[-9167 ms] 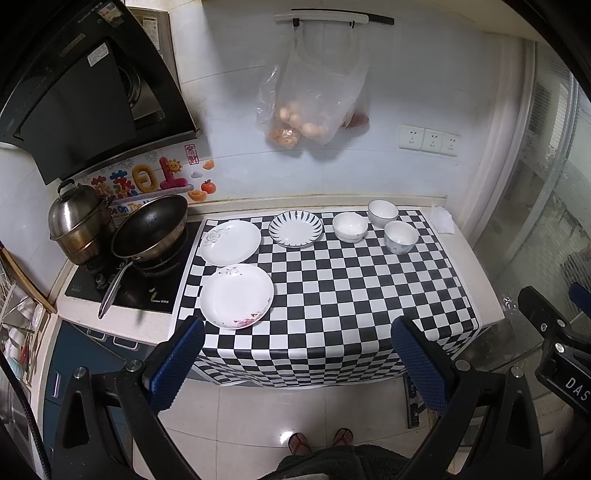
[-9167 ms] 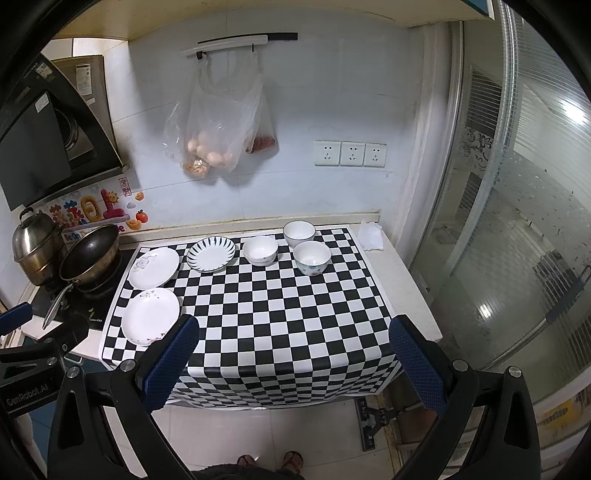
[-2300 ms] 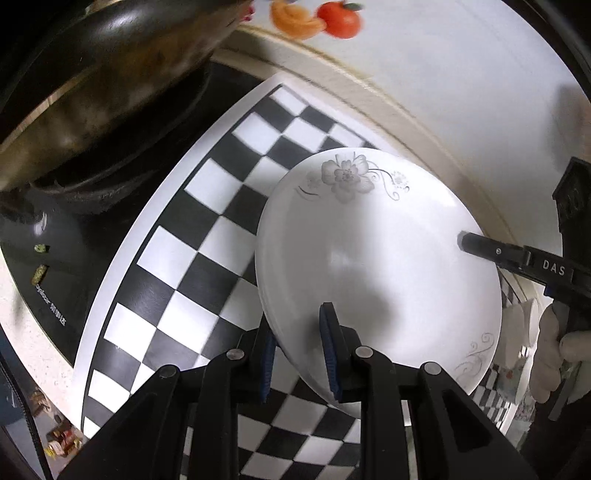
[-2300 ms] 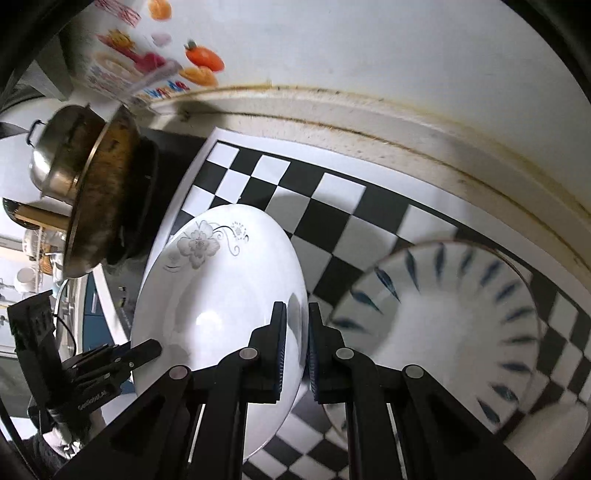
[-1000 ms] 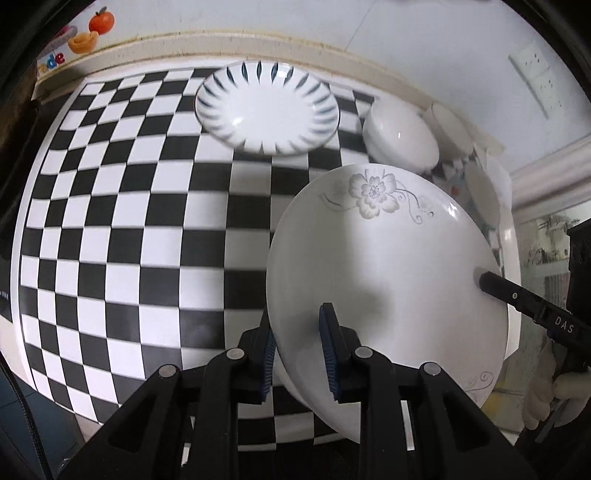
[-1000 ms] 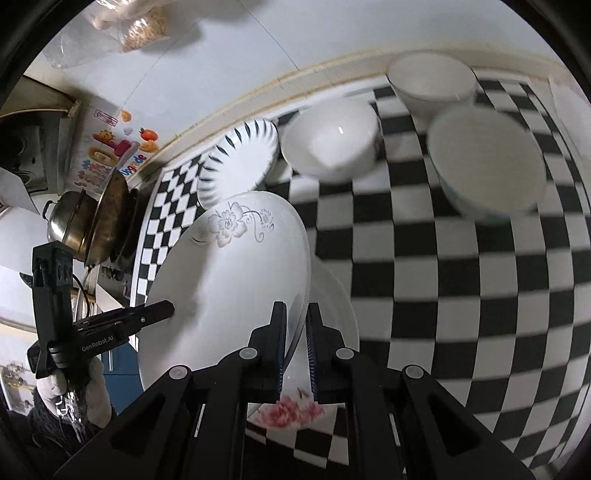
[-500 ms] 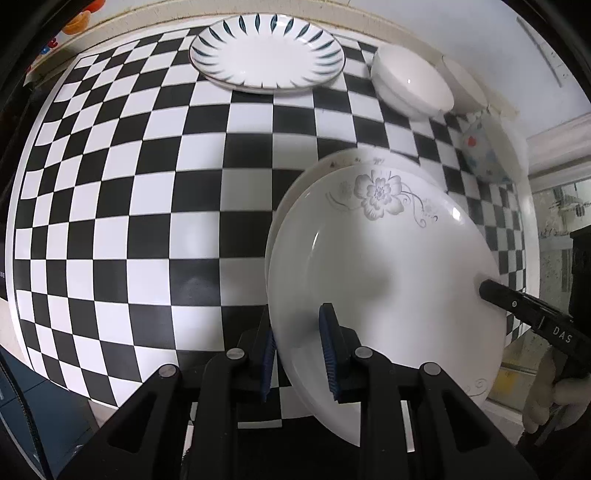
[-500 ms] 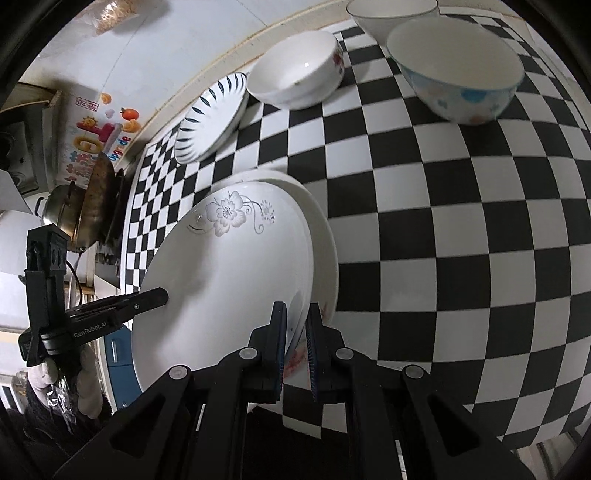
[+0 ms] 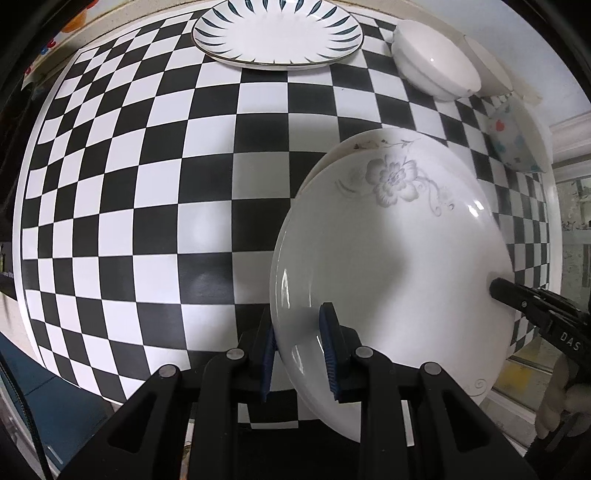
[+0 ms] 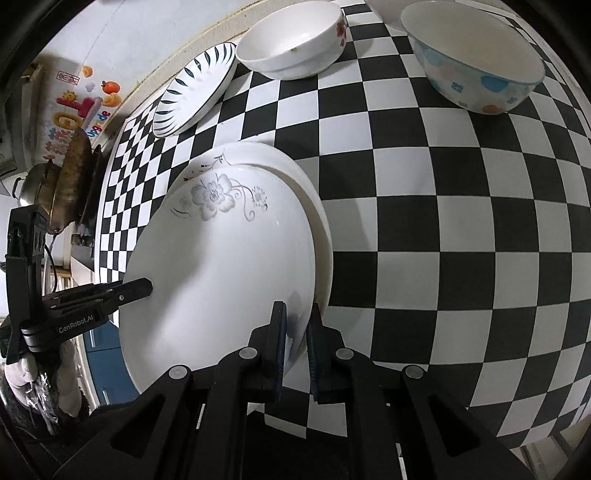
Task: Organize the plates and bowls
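Now both grippers, left gripper (image 9: pixel 298 345) and right gripper (image 10: pixel 296 334), have their fingers clamped on opposite rims of the grey-flowered plate (image 9: pixel 391 258), tilted just above a second plate (image 10: pixel 321 221) (mostly hidden) on the checkered counter (image 9: pixel 147 184).

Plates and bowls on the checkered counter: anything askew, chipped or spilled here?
Nothing looks damaged or spilled. The only thing not lying flat is the grey-flower plate, tilted above a second white plate because the left claw and right claw each pinch its rim. The striped plate and bowls sit upright.
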Motion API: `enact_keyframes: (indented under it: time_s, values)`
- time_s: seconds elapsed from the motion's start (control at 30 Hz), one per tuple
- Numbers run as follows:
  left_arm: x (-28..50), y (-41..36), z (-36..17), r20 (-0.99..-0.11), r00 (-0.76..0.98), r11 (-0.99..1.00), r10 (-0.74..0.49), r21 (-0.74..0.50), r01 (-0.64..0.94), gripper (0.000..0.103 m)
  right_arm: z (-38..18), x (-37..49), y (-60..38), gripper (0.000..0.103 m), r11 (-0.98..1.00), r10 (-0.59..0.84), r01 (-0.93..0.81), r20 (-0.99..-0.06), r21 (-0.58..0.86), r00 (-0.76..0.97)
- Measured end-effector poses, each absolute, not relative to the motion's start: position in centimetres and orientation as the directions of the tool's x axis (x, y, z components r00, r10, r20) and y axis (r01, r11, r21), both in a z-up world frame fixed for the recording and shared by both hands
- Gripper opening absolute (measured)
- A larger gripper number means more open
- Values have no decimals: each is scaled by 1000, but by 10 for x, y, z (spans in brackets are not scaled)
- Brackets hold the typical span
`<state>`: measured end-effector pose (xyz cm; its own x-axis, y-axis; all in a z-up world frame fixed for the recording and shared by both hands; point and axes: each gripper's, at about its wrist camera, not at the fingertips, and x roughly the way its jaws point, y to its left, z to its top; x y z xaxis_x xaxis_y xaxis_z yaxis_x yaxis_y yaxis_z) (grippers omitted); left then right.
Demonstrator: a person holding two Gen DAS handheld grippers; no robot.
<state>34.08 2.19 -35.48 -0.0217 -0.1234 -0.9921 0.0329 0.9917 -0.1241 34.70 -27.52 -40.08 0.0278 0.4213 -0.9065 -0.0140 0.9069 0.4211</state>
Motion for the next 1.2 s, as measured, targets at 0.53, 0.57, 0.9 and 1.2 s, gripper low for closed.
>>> enact_keyframes:
  time_s: [0.53, 0.57, 0.9, 1.2]
  values:
    - [352, 5, -356, -998, -32, 995, -45, -48, 90, 21, -403, 369, -262, 15, 941, 338, 15, -940, 338, -35]
    - [352, 4, -356, -999, -36, 995, -39, -42, 95, 21, -404, 369, -263, 15, 942, 337, 22, -941, 336, -38]
    - [352, 6, -357, -996, -53, 995, -77, -80, 64, 21, -409, 369, -279, 45, 863, 492, 164, -868, 477, -64]
    - [356, 15, -332, -993, -8, 992, -114, -114, 55, 21, -406, 372, -286, 57, 867, 487, 174, -868, 467, -95]
